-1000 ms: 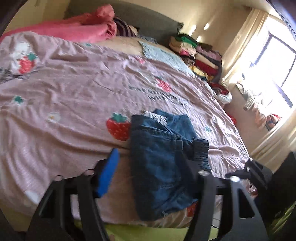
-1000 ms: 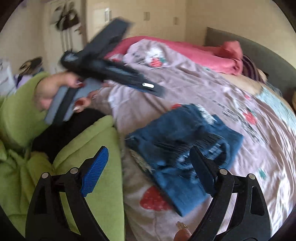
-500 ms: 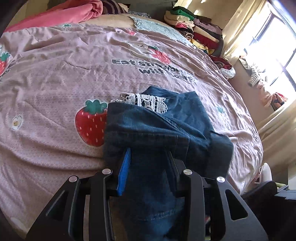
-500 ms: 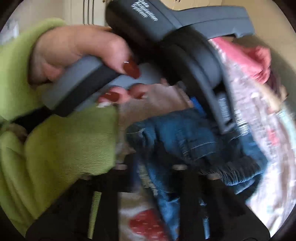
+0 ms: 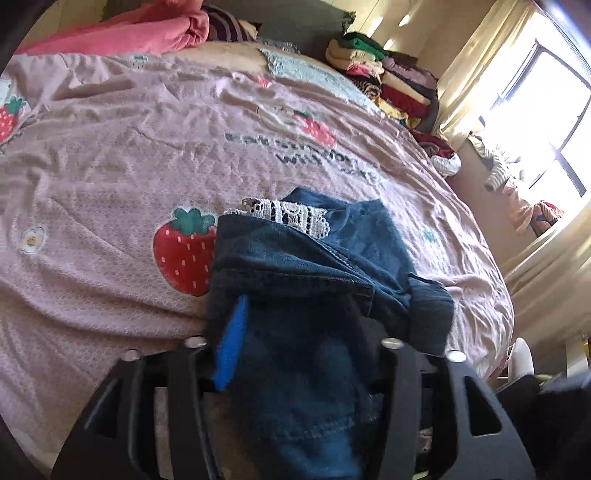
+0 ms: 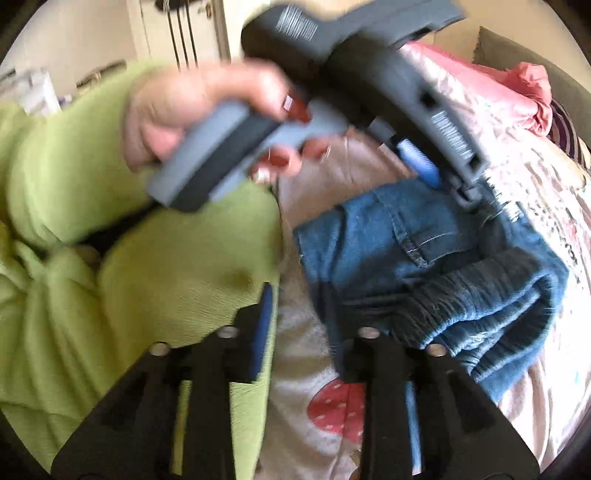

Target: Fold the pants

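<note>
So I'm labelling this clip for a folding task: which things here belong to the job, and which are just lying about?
Part of the job:
- denim pants
- left claw, jaws opening around the denim
- right claw, jaws opening

Just lying about:
- pink blanket
- stacked clothes
- strawberry bedspread

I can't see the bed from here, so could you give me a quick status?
Left gripper opening over the jeans. Right gripper opening at their near edge. Jeans folded on the bedspread. Nothing in the way.
</note>
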### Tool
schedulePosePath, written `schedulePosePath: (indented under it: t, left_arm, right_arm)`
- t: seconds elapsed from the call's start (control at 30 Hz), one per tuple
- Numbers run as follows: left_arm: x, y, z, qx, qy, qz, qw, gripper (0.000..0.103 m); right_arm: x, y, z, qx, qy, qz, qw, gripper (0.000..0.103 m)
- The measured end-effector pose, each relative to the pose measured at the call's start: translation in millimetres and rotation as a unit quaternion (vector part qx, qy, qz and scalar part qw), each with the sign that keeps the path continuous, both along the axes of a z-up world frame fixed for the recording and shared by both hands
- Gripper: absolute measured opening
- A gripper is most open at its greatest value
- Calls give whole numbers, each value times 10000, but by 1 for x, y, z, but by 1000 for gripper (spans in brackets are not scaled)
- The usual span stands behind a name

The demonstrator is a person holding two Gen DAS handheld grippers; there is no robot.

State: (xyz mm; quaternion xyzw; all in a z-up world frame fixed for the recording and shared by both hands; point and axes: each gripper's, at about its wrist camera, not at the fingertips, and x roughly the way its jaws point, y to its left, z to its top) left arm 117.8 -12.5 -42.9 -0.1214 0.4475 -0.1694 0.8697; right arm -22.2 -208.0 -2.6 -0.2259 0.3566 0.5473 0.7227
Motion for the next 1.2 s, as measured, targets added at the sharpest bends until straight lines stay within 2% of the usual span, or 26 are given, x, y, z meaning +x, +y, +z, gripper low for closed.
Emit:
schedulePosePath:
  t: [0.1,0.2,0.23,0.3,0.4,0.47,0.57,0.67,0.73,0.83,0.87,0.9,0.97,1.0,1.03,1.07,1.13,1.2]
  left_arm:
    - [-15,4,9,142,-188,87,9997,55]
    - [-32,10,17,305,-361,191,9987,53]
    - [-37,12,18,333,-403,239,9983,52]
    - [-48,14,22,235,-449,235,9984,40]
    - [-59,9,23,224,-437,65,9988,39]
    - [-65,0,17,197,-314,-145,9992,39]
    - [-69,-17,-2,448,-16,-318,9985,39]
    - [-72,-29,-16,809,78,-375,9960,39]
    - [-72,-28,-15,785,75,-376,9962,41]
    - [-72,-24,-17,687,95,-372,9969,41]
    - [-72,-24,-18,686,95,-373,9969,41]
    - [-72,-23,-18,680,92,-376,9969,42]
    - [-71,-23,-17,648,97,-363,9972,42]
    - [-72,-22,-17,636,96,-356,9973,42]
    - [-72,-23,-17,627,88,-358,9973,42]
    - [-73,-22,-17,617,79,-368,9974,42]
    - [-73,-22,-18,629,76,-374,9973,42]
    - [-74,-23,-18,633,79,-375,9973,42]
  right_arm:
    - [5,-23,32,491,-65,-223,9985,36]
    - [28,-43,56,817,-157,-762,9936,45]
    - [41,-48,62,819,-184,-1035,9911,51]
    - [60,-50,66,694,-215,-1414,9873,51]
    - [108,-44,60,525,112,-1841,9814,51]
    - [130,-36,48,386,277,-1956,9795,39]
    - [157,-22,22,217,578,-1972,9784,38]
    - [181,-9,-4,-153,800,-1844,9795,38]
    - [178,1,-18,-401,914,-1668,9809,36]
    - [169,8,-23,-284,1132,-1498,9818,5]
    - [166,8,-18,-181,1147,-1555,9810,5]
    - [164,11,-12,-86,1095,-1547,9818,4]
    - [158,20,3,-119,490,-1593,9859,3]
    - [155,26,5,-530,-147,-1731,9834,3]
    - [155,30,1,-796,-436,-1751,9804,3]
    - [158,33,-8,-1009,-485,-1733,9785,3]
    - [166,33,-26,-1100,-265,-1832,9765,3]
    - [170,28,-33,-961,-99,-1943,9762,4]
